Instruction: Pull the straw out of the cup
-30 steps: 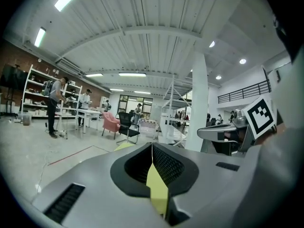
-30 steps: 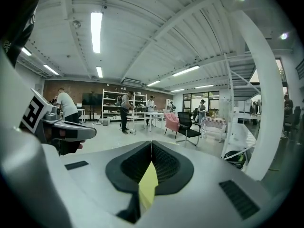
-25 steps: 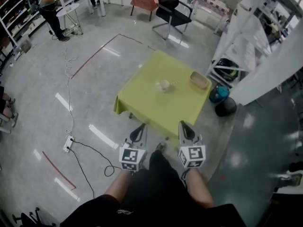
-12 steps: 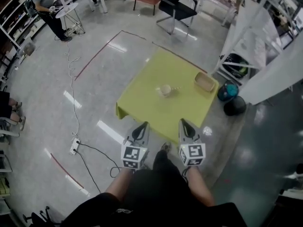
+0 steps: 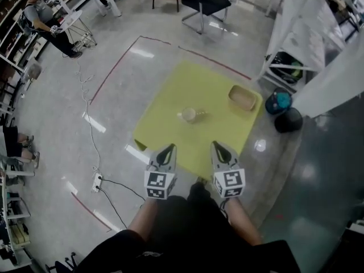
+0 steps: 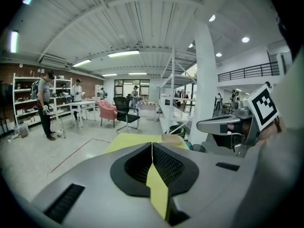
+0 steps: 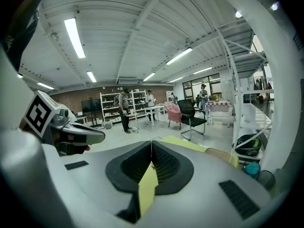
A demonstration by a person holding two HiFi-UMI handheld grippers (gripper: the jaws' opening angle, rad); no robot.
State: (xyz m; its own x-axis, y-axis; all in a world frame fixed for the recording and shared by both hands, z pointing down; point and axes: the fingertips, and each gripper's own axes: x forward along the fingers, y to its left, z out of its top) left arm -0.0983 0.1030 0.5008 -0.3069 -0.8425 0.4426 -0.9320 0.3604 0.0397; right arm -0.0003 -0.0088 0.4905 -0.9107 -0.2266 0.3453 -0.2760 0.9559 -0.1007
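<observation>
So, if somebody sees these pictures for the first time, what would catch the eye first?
Most likely the yellow-green table, alone on the grey floor at the centre of the head view, with a pale cup near its middle and a shallow tan tray toward its right corner. Next, the left gripper and right gripper just below it in the picture, fingers shut, both empty.

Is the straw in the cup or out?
In, it looks like: the straw pokes sideways from the cup on the yellow table. It's small, so not certain.
</observation>
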